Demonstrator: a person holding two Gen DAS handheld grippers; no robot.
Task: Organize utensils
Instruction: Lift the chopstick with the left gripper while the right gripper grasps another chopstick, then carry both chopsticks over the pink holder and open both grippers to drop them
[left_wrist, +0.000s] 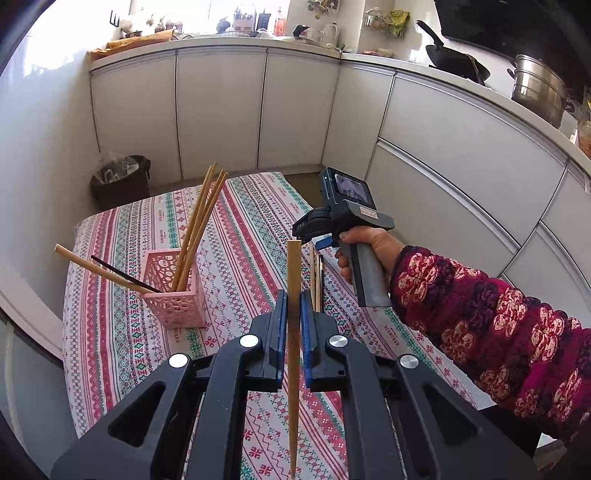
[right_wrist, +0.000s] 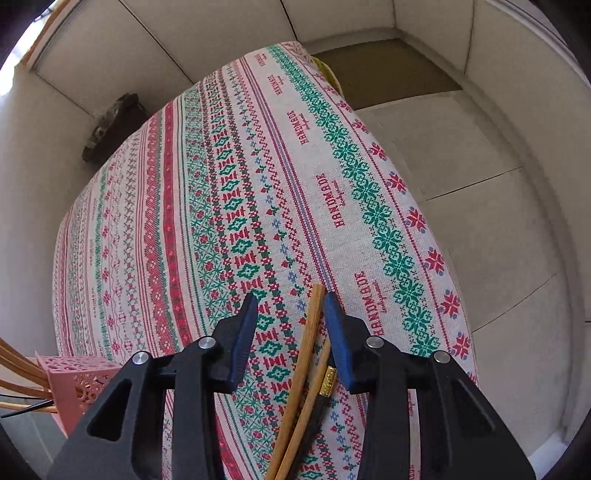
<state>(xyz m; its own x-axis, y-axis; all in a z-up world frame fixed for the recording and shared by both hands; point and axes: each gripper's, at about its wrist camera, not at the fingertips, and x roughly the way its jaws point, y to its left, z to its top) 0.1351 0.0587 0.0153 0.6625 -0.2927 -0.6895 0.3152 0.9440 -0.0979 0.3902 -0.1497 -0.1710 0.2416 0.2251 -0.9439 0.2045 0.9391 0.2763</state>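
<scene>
Chopsticks (right_wrist: 308, 354) lie on our bench (right_wrist: 229, 177) between the parted right claw (right_wrist: 290, 301); our left claw (left_wrist: 293, 299) clamps one bamboo chopstick (left_wrist: 293, 332).

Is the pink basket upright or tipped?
Upright. The pink basket stands on its base on the tablecloth, with chopsticks leaning out of its open top.

Left wrist: looking down-forward across the tablecloth (left_wrist: 236, 236) toward the cabinets;
Right wrist: facing steeply down, close over it;
Shared: tablecloth, pink basket (right_wrist: 79, 380).
</scene>
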